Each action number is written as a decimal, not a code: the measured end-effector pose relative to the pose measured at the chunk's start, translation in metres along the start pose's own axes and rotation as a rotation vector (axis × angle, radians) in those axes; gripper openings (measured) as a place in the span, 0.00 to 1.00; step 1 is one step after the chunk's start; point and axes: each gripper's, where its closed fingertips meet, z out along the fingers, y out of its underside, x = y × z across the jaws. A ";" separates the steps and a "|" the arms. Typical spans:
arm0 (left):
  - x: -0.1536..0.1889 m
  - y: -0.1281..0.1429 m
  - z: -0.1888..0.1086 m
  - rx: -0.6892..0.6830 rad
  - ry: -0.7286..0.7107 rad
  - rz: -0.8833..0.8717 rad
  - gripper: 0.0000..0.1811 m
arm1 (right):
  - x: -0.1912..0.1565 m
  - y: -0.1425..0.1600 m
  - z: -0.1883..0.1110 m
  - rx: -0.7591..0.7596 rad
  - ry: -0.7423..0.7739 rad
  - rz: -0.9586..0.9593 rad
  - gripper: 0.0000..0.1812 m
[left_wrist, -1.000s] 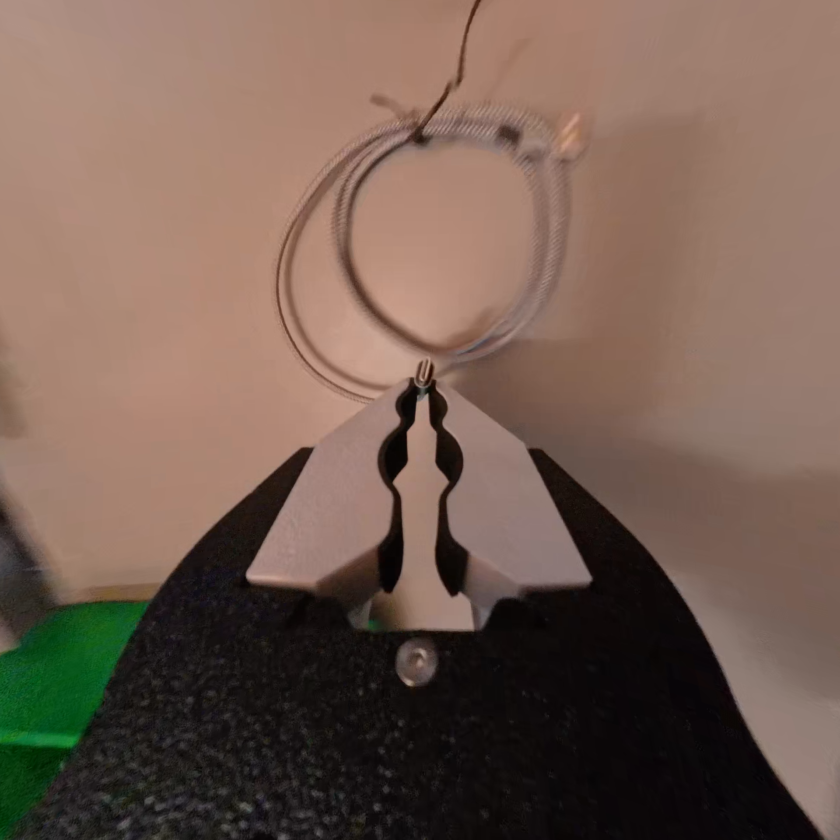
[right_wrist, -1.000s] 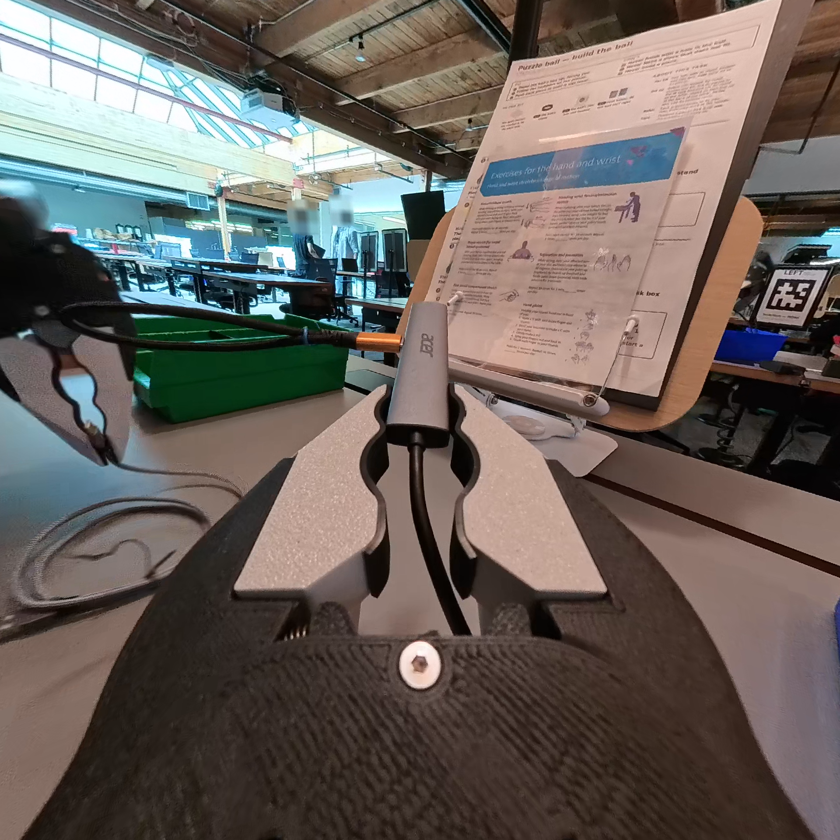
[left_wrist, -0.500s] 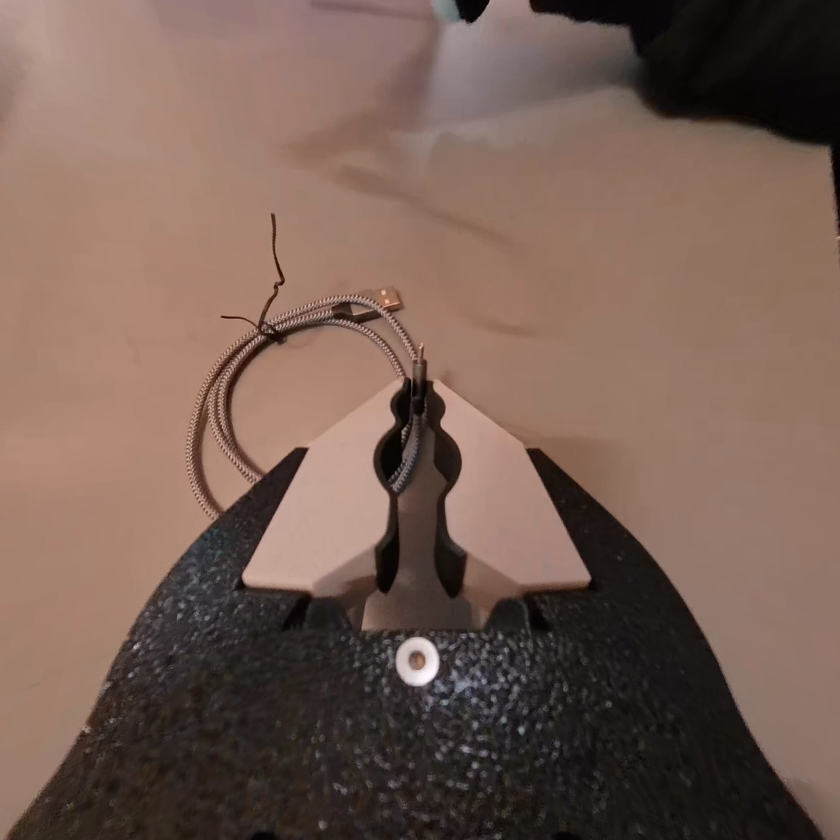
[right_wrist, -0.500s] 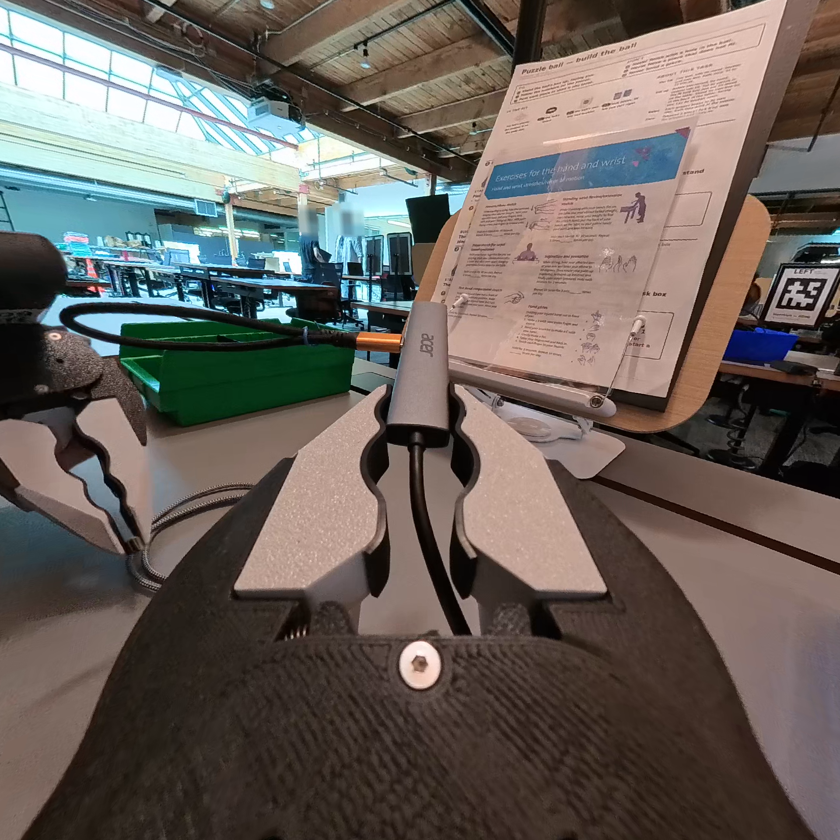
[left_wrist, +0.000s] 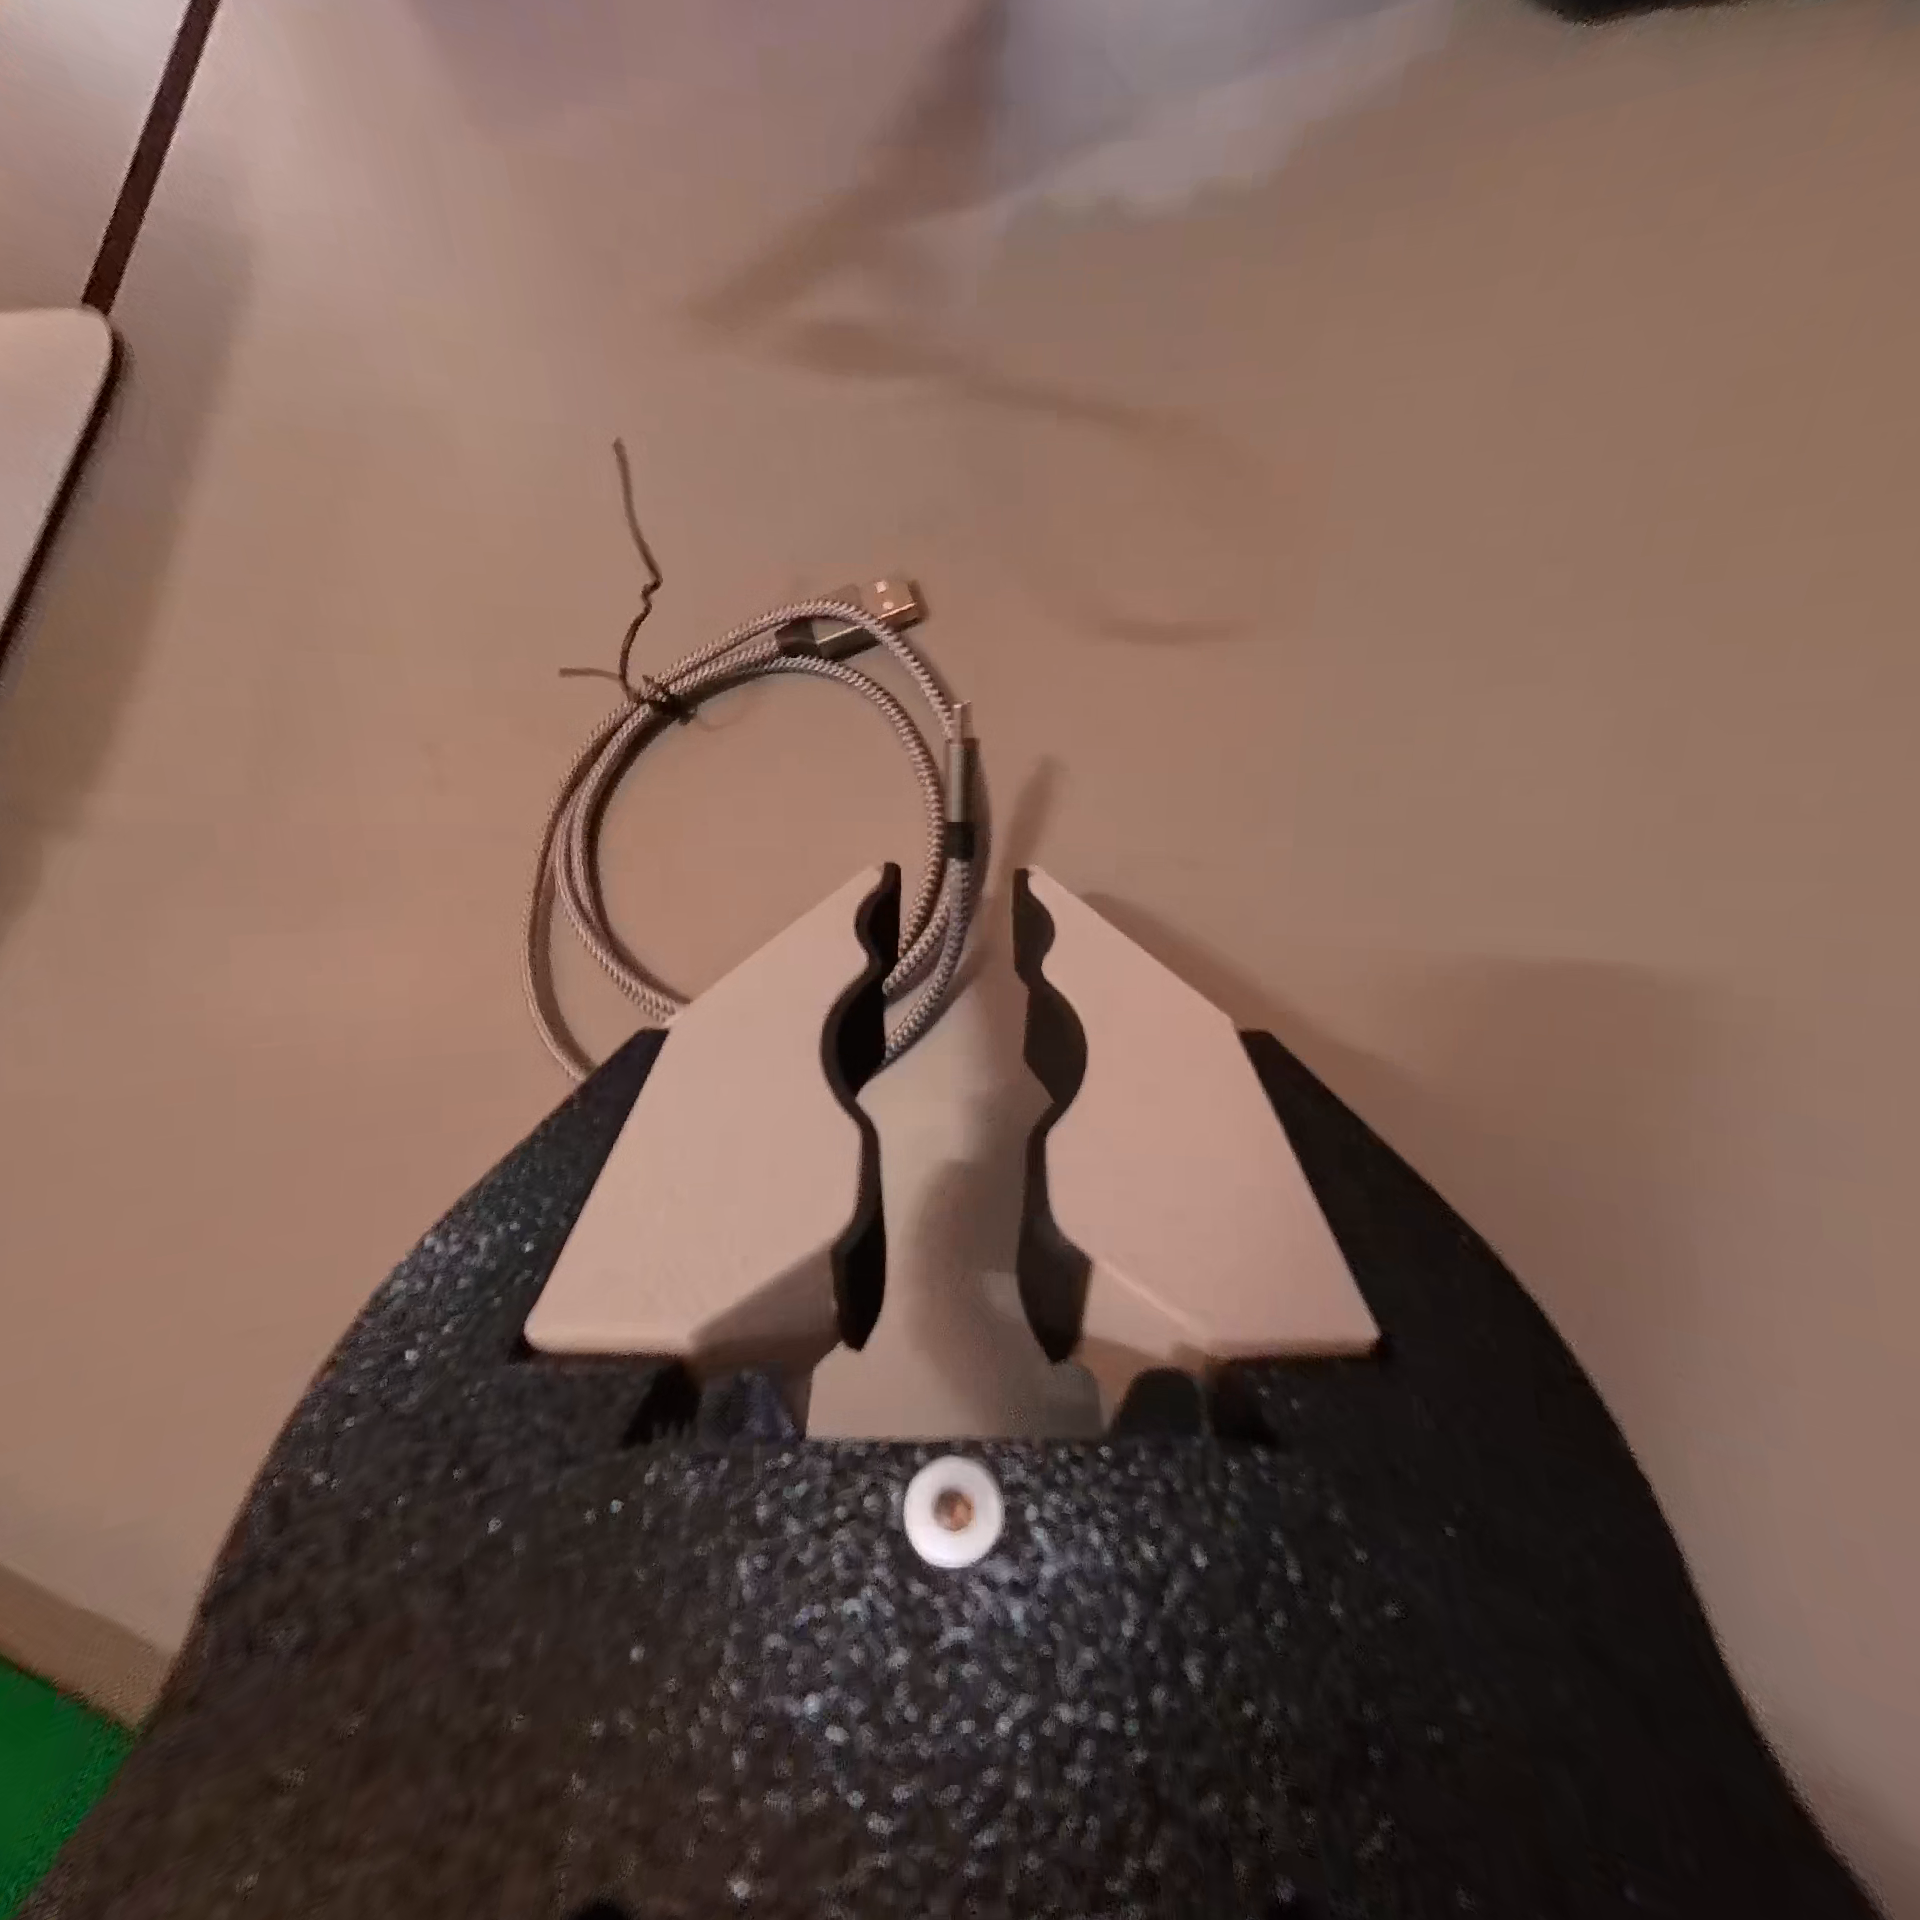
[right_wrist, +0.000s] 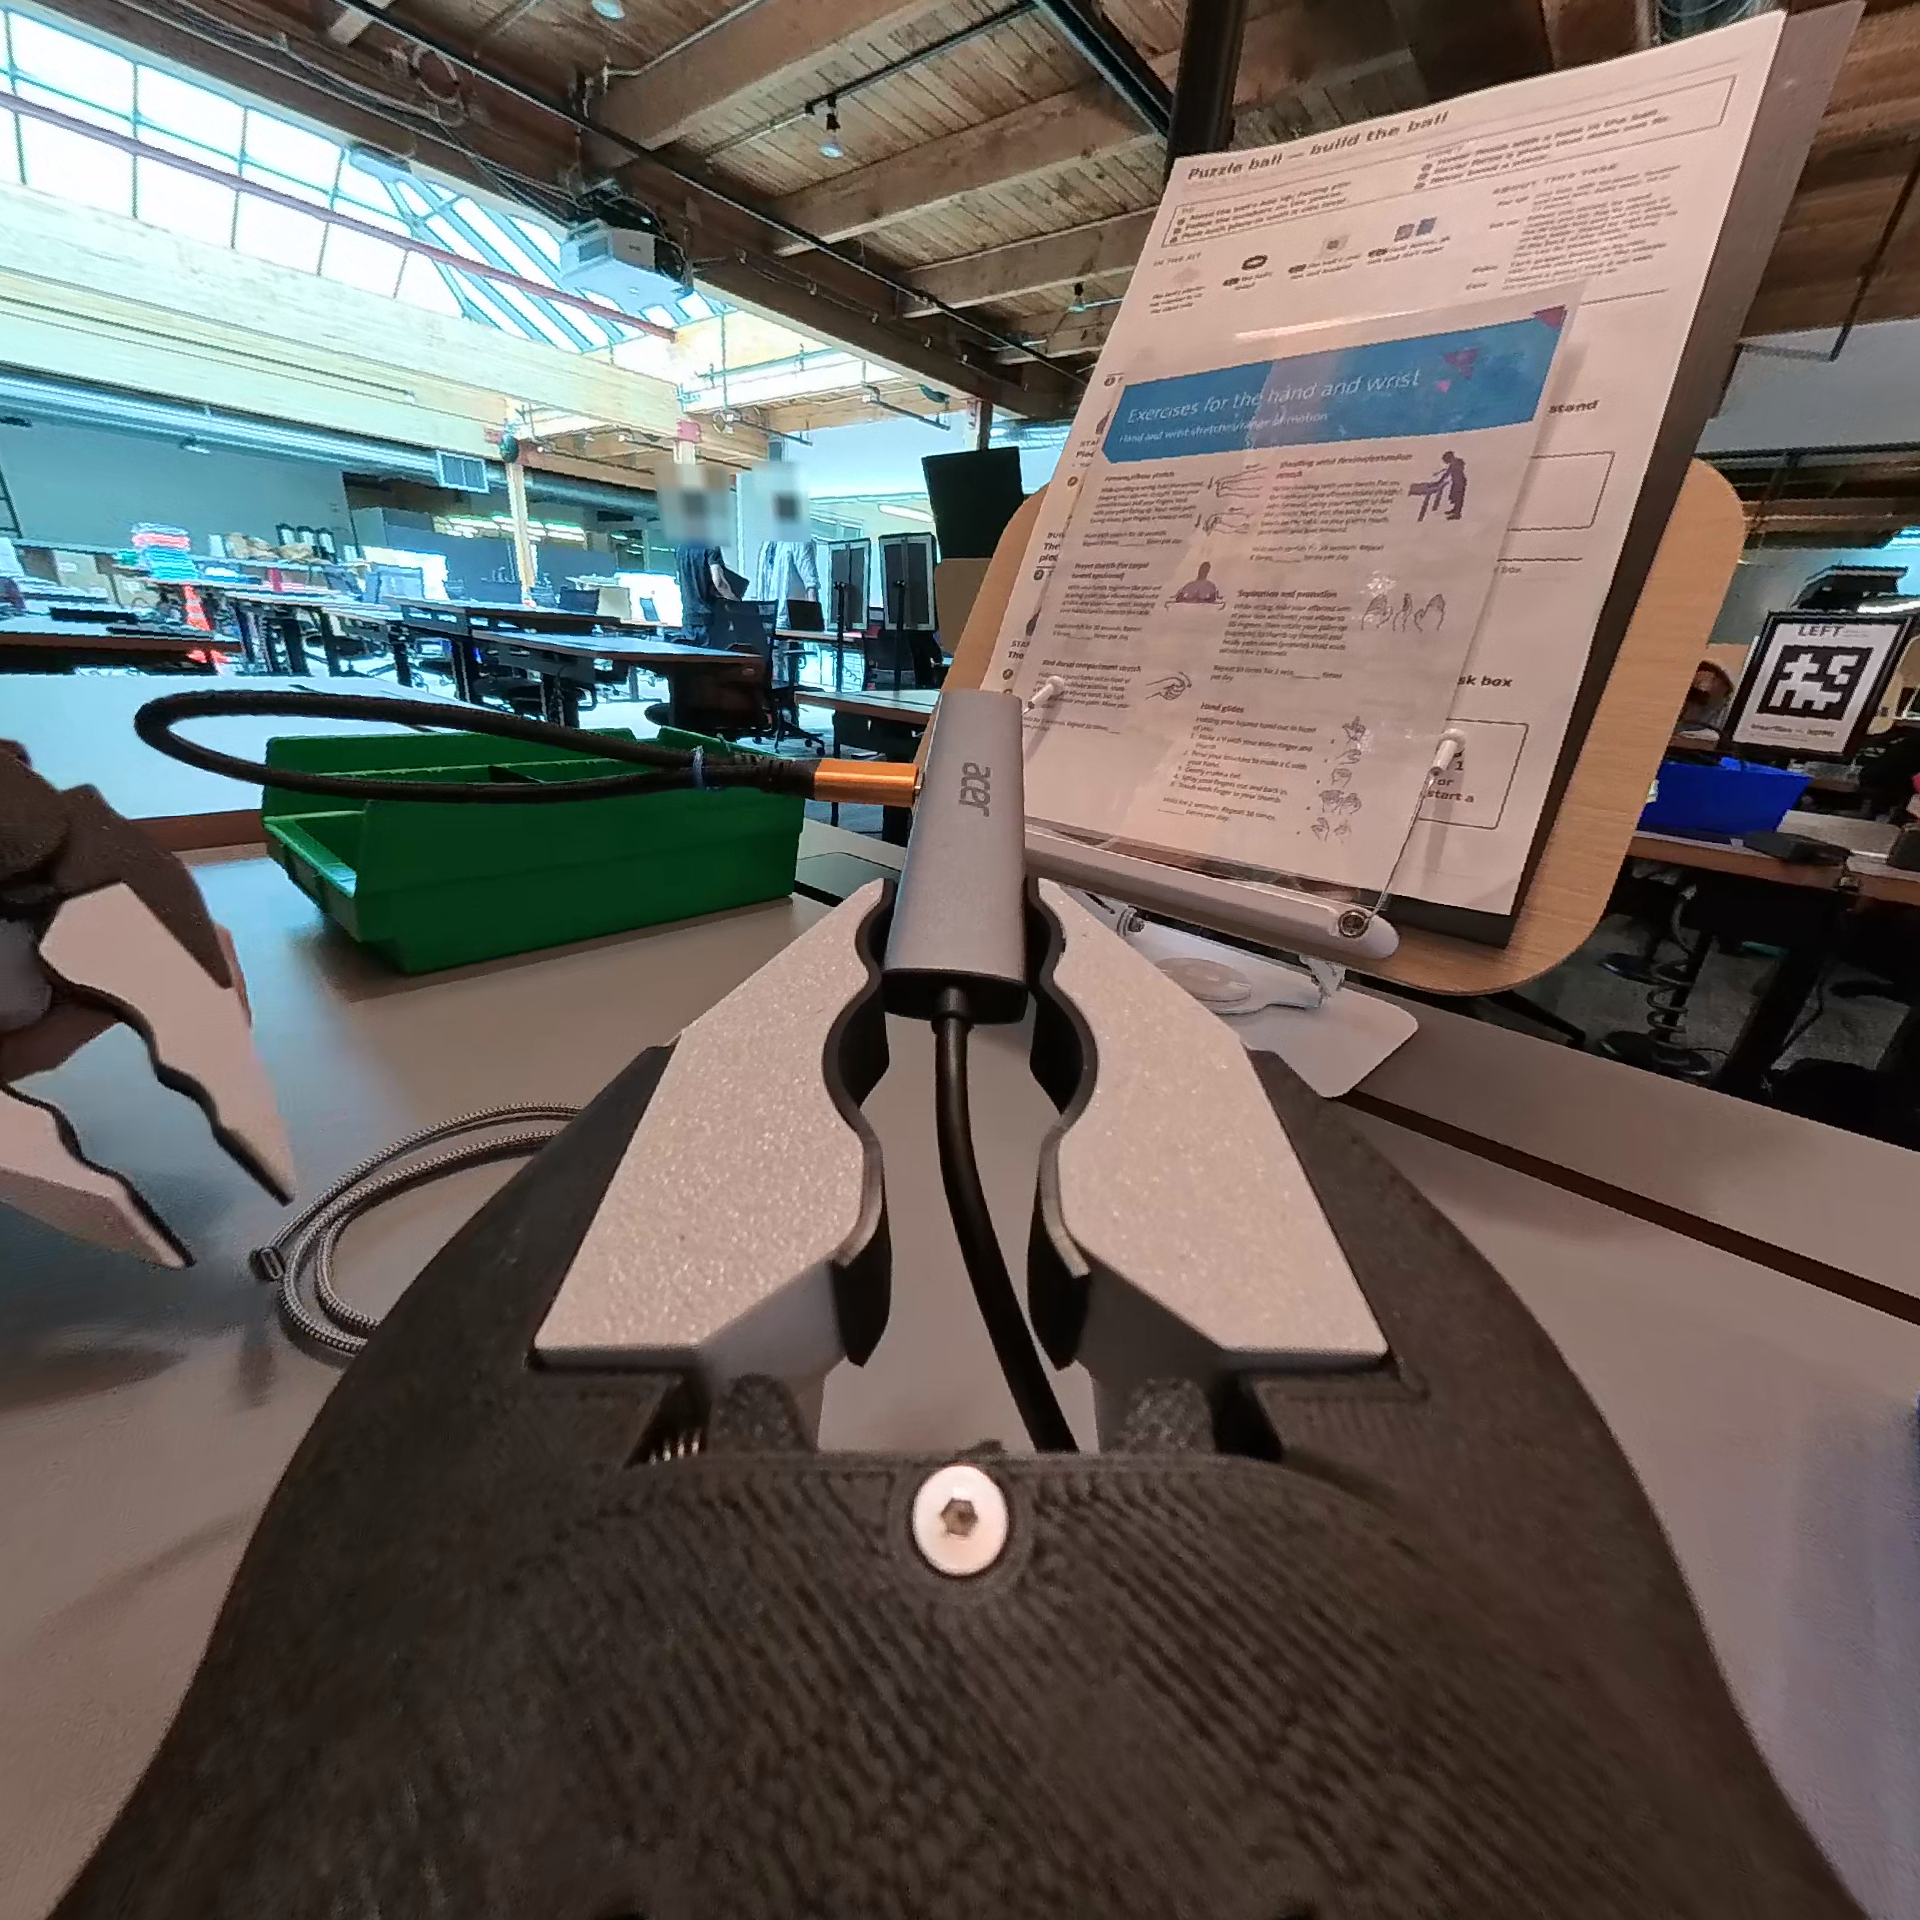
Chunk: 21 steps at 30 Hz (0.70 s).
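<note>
Cable (left_wrist: 727, 831), braided grey and coiled with a dark tie (left_wrist: 649, 681), lies flat on the table (left_wrist: 1455, 727), its small plug end running up between the left gripper's (left_wrist: 951, 883) tips. That gripper stands parted and holds nothing (seen in the right wrist view it hangs just above the coil). Farther back sits a green bin (right_wrist: 520, 862). Right gripper (right_wrist: 956, 914) is clamped on a grey hub (right_wrist: 961, 831), upright, with a black cord (right_wrist: 416, 748) plugged into its left side. Behind stands a document stand (right_wrist: 1558, 883) bearing printed sheets.
</note>
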 end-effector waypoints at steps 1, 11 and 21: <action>-0.001 0.000 0.001 0.015 -0.001 -0.054 0.11 | 0.000 0.000 0.000 -0.002 0.002 -0.003 0.12; -0.012 -0.005 -0.003 -0.059 -0.657 0.115 0.12 | 0.001 0.003 0.002 -0.013 0.029 -0.013 0.12; -0.008 -0.008 0.015 -0.208 -0.827 0.297 0.13 | -0.002 0.006 0.003 -0.021 0.020 -0.011 0.12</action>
